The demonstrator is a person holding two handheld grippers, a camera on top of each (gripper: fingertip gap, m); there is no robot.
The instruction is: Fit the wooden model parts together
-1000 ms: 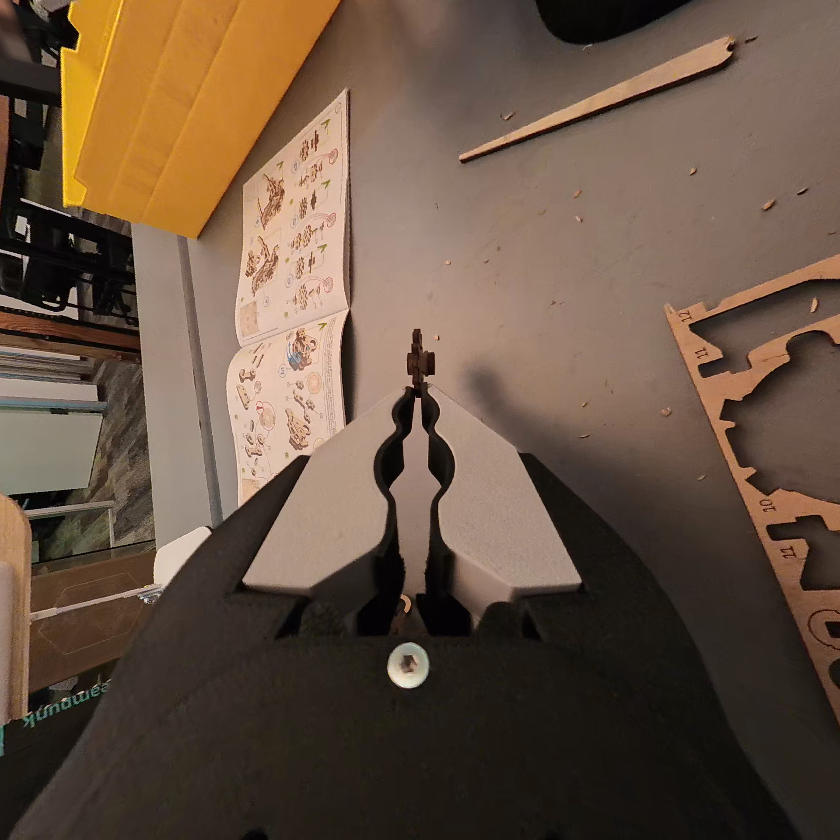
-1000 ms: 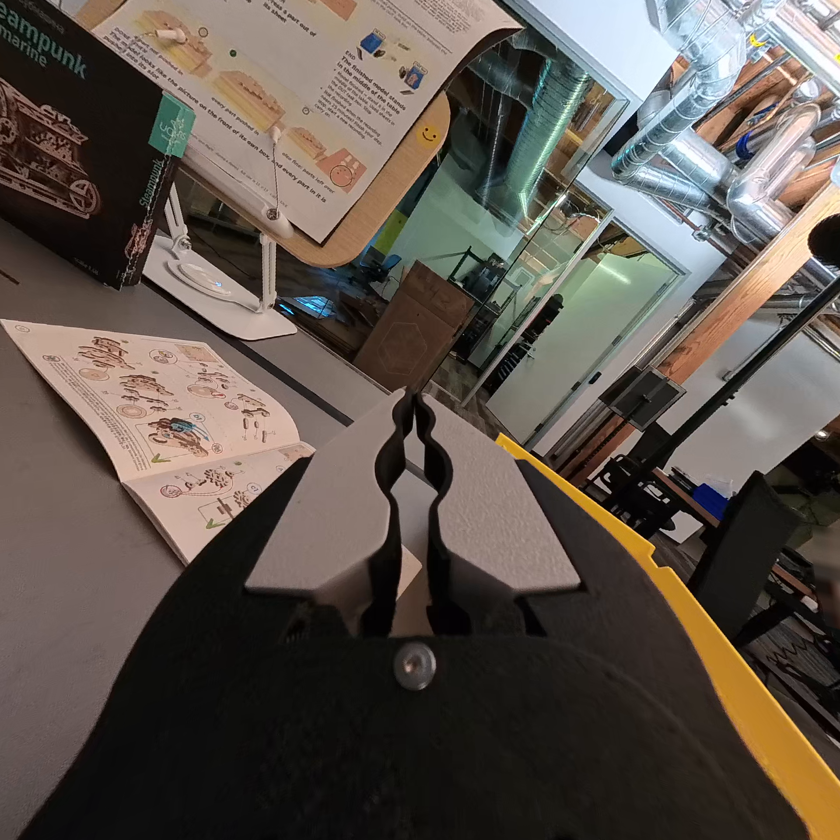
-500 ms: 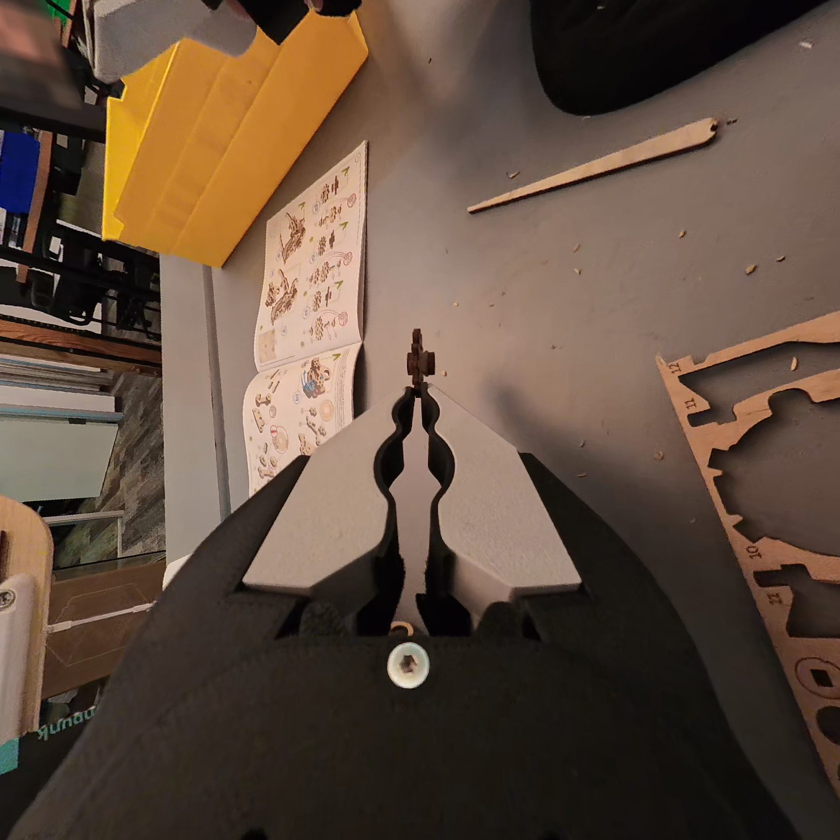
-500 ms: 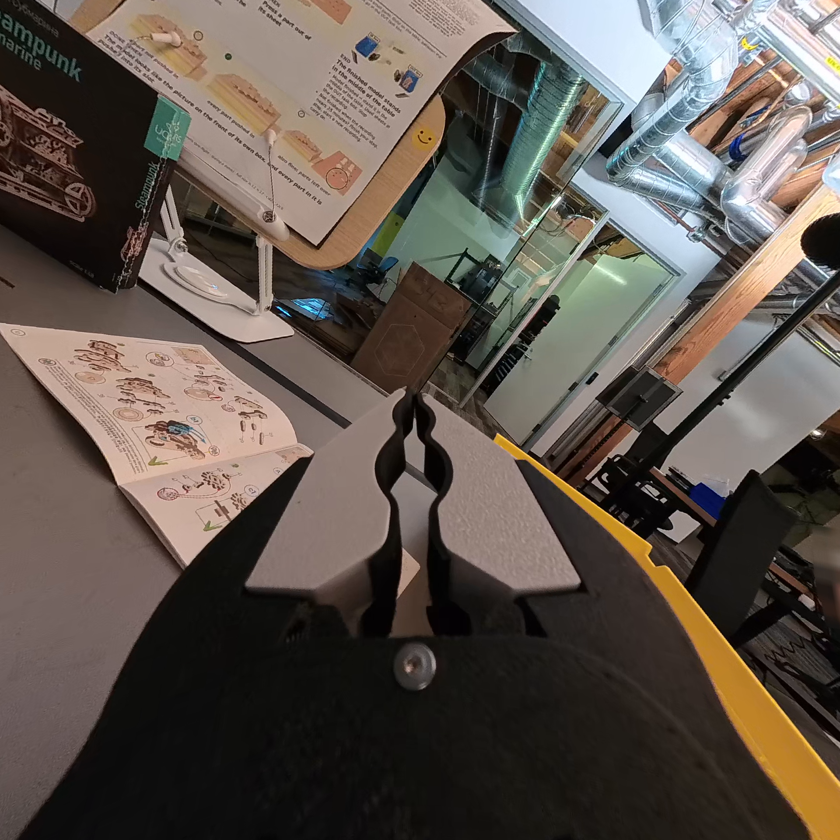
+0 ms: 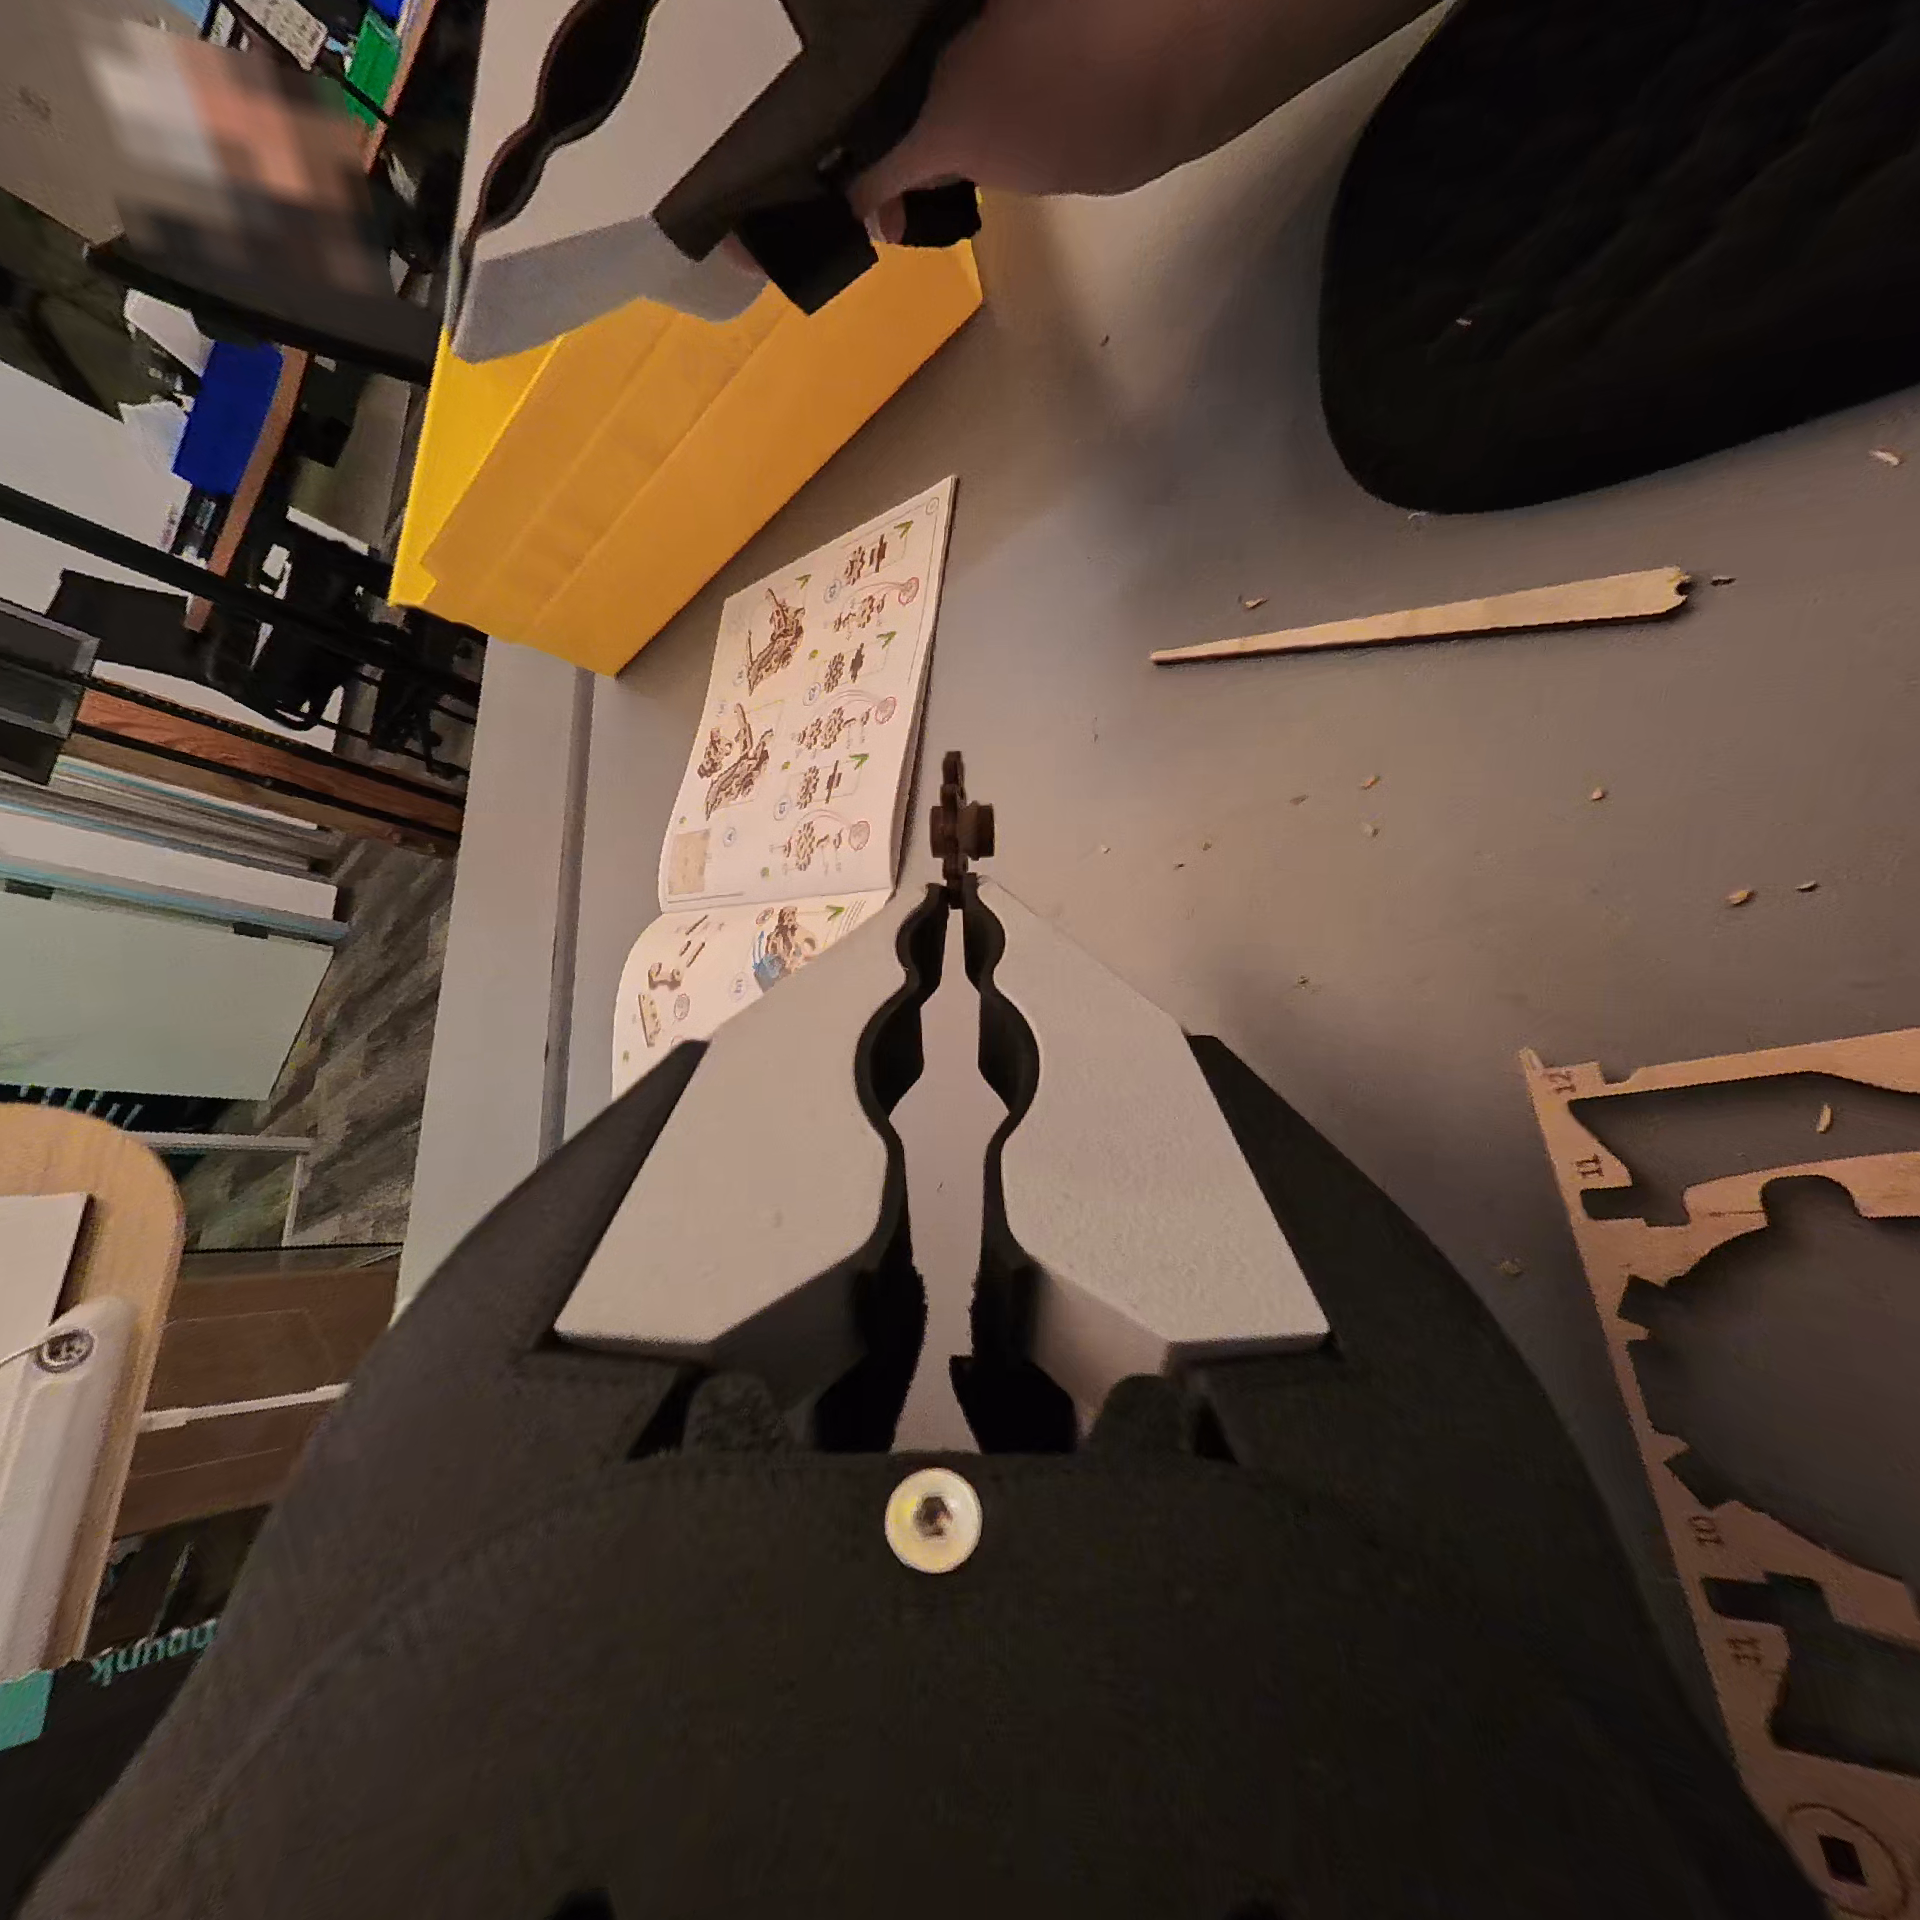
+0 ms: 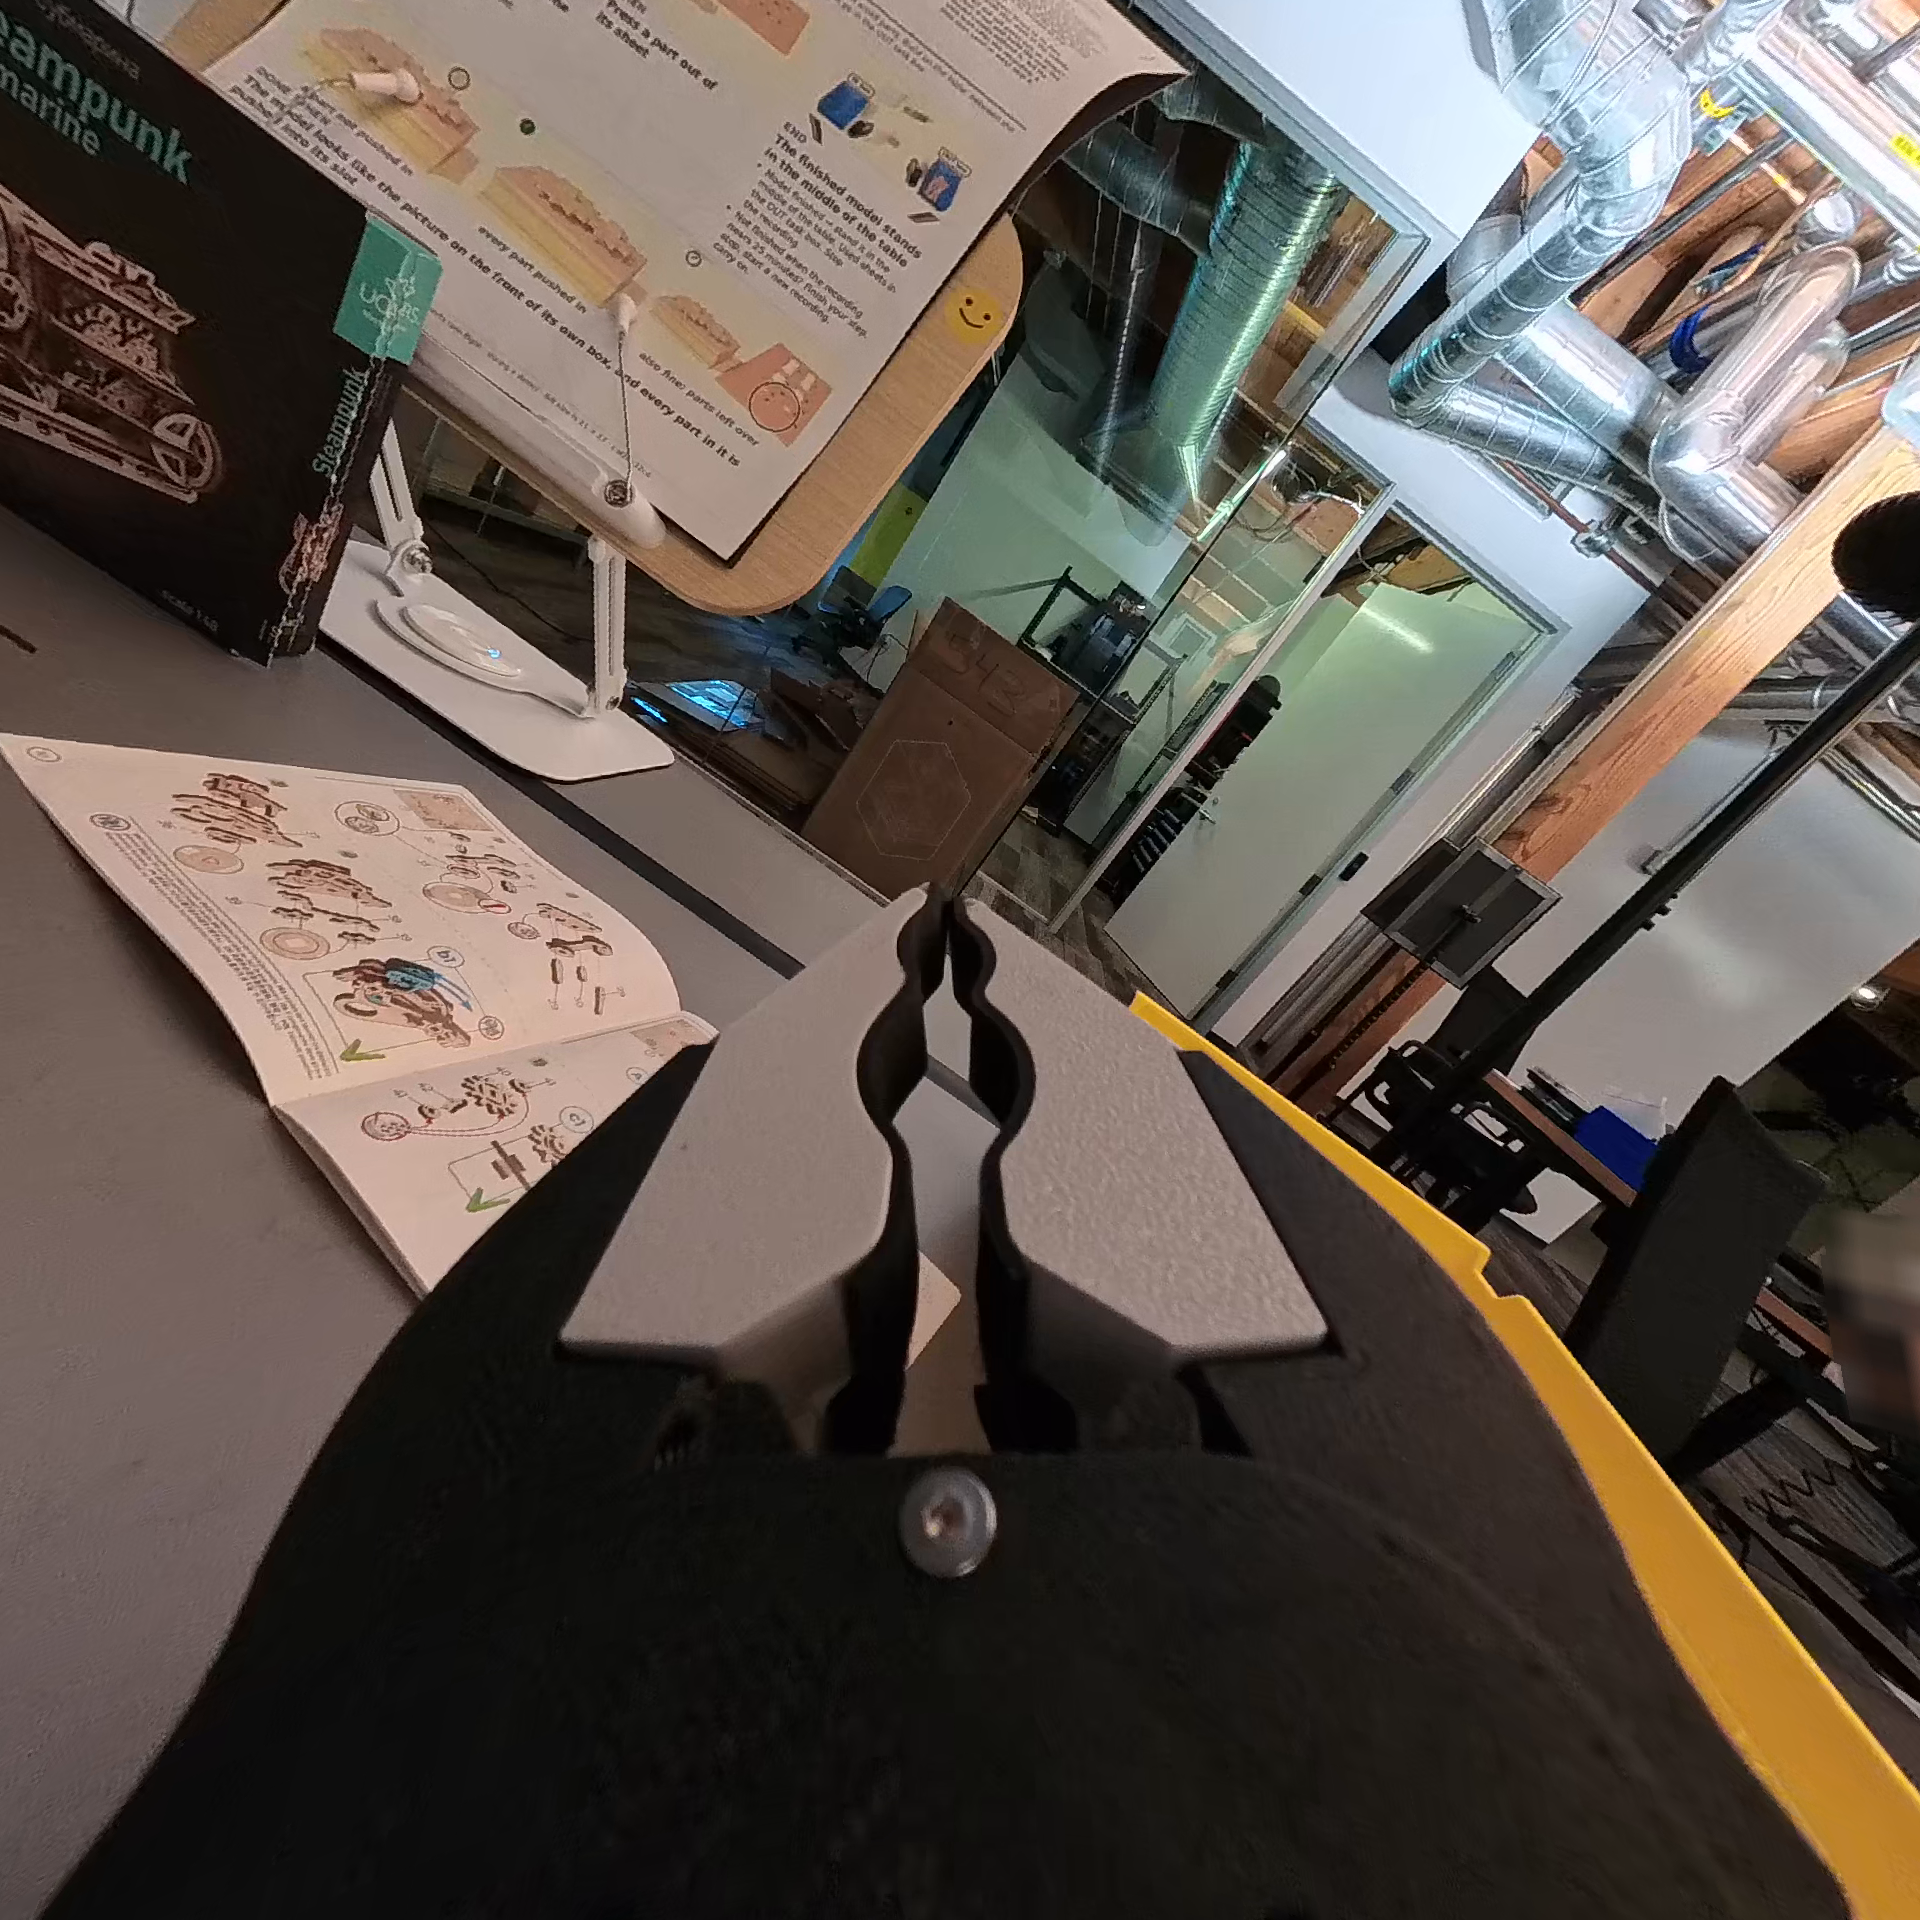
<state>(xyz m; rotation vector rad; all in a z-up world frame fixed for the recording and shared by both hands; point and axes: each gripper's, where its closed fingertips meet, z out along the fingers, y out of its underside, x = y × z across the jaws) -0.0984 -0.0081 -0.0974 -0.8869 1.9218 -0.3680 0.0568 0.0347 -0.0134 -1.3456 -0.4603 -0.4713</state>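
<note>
Two claws are in view: the left claw [image 5: 954, 902] is closed at its tips on a small dark wooden part [image 5: 958, 821], which stands out past the tips above the grey surface [image 5: 1351, 935], just beside the open instruction booklet [image 5: 821, 707]. The right claw [image 6: 951, 920] has its tips pressed together with nothing between them, and it is held above the surface near the yellow bin [image 6: 1662, 1538]. A cut-out wooden sheet [image 5: 1662, 1351] and a thin wooden strip [image 5: 1434, 629] lie on the surface, well apart from the held part.
</note>
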